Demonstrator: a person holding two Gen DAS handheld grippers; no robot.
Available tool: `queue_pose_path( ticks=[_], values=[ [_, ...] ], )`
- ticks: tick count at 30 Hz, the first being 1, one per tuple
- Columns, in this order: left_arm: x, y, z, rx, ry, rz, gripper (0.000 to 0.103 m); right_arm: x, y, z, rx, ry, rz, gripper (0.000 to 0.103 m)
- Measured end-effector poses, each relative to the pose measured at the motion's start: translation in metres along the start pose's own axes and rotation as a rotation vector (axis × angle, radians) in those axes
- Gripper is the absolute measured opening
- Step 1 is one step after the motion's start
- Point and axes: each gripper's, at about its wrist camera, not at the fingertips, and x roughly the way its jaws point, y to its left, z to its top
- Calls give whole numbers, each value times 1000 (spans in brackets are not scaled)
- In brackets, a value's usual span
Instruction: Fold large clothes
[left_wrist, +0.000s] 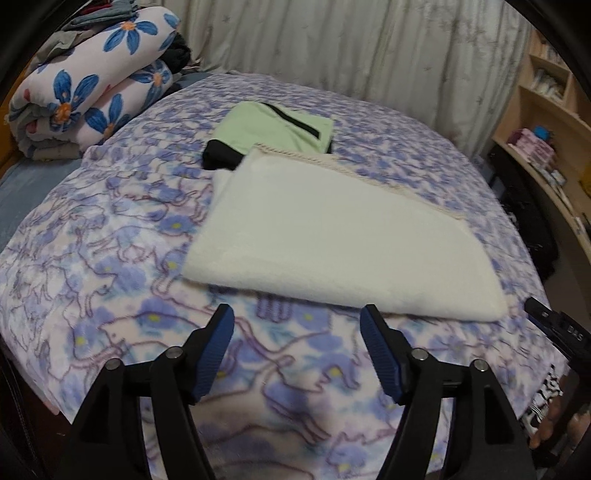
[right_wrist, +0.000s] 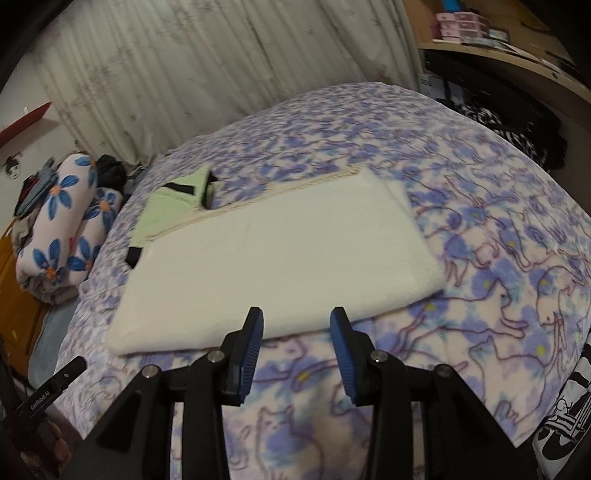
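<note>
You're hovering both grippers over the bed (left_wrist: 110, 229), and neither is holding anything. The left gripper (left_wrist: 297, 317) is spreading its fingers wide; the right gripper (right_wrist: 297, 321) is keeping a narrower gap. The white blanket (left_wrist: 332, 240) is lying folded flat just ahead at twelve o'clock, its long axis running nine to three across your fingers. The right gripper looks nearer its front edge, so I'd lead there. Behind it, at eleven o'clock, a green garment (left_wrist: 273, 125) is waiting.
</note>
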Motion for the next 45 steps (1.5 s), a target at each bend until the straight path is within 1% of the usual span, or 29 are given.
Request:
queue_pose_path(
  ticks=[5, 9, 13, 17, 21, 23, 25, 27, 29, 33, 35, 36, 37, 38, 39, 40, 42, 43, 45],
  values=[
    [-3, -3, -11, -8, -1, -116, 77, -4, 23, -7, -54, -12, 22, 38],
    [9, 4, -19, -47, 26, -169, 78, 9, 39, -15, -95, 21, 47, 38],
    [38, 22, -27, -116, 69, -187, 78, 26, 52, -22, -117, 48, 73, 38],
    [69, 40, -33, -188, 97, -193, 78, 48, 62, -25, -143, 68, 66, 38],
    [108, 56, -34, -269, 128, -222, 78, 75, 65, -23, -135, 99, 57, 38],
    [120, 58, -31, -283, 116, -223, 78, 90, 65, -20, -128, 111, 52, 38],
    [132, 57, -22, -277, 84, -223, 78, 104, 65, -16, -124, 118, 52, 38],
    [146, 57, -9, -289, 72, -243, 78, 117, 66, -10, -120, 116, 47, 38],
    [159, 59, 2, -317, 68, -255, 78, 131, 69, -3, -119, 108, 48, 38],
    [189, 66, 27, -414, 68, -277, 78, 157, 78, 13, -143, 86, 44, 38],
    [197, 72, 37, -467, 31, -274, 69, 168, 84, 21, -168, 65, 44, 38],
    [200, 74, 42, -485, 10, -248, 52, 172, 86, 23, -181, 58, 42, 38],
    [201, 74, 45, -487, -5, -221, 37, 178, 90, 25, -203, 58, 31, 38],
    [201, 73, 46, -482, -25, -206, 33, 186, 94, 26, -227, 71, 12, 38],
    [196, 68, 48, -460, -61, -186, 27, 191, 95, 25, -245, 83, 2, 38],
    [189, 58, 50, -410, -103, -159, 23, 198, 98, 21, -278, 92, -16, 38],
    [171, 31, 57, -278, -184, -87, 21, 201, 101, 14, -322, 81, -33, 38],
    [163, 20, 62, -238, -210, -73, 21, 202, 101, 11, -339, 82, -35, 38],
    [143, -7, 72, -157, -268, -73, 21, 202, 96, 11, -328, 90, -11, 38]
  ],
)
